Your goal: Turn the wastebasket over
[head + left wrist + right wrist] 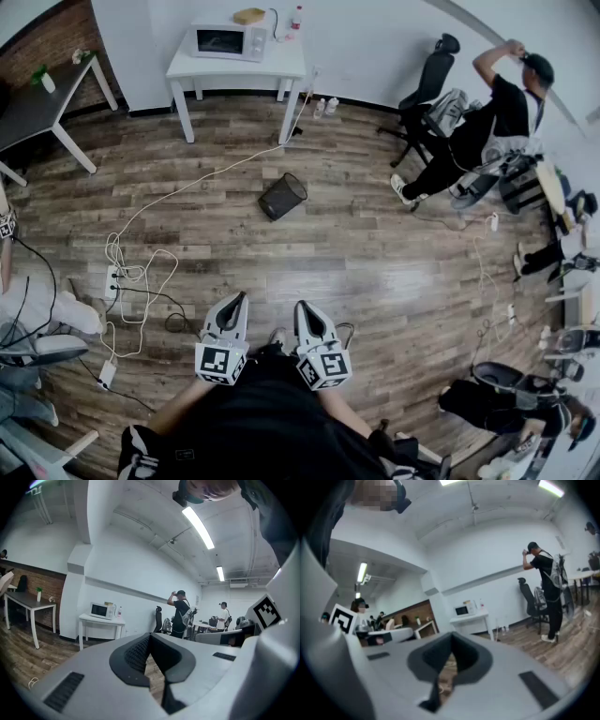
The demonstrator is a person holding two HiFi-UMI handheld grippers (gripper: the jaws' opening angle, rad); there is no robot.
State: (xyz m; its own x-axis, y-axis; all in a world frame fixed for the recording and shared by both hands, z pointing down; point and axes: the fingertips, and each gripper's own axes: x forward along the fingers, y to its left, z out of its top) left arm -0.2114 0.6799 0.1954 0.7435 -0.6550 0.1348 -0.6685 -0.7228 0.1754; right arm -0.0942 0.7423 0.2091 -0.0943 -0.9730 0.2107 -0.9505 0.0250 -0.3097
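Observation:
The wastebasket [282, 196] is black mesh and lies tipped on its side on the wooden floor, in the middle of the head view. Both grippers sit low in that view, close to my body and well short of the basket. My left gripper [240, 298] has its jaws together with nothing between them. My right gripper [302, 306] is likewise shut and empty. The left gripper view shows its dark pads [136, 656] meeting at the tip, pointing across the room. In the right gripper view the pads [464, 660] also meet. Neither gripper view shows the basket.
A white table [281, 64] with a microwave [228, 41] stands at the far wall. A white cable [202, 180] runs over the floor to a power strip [112, 281]. An office chair [427, 84] and a seated person [487, 122] are at the right, a dark desk [33, 108] at the left.

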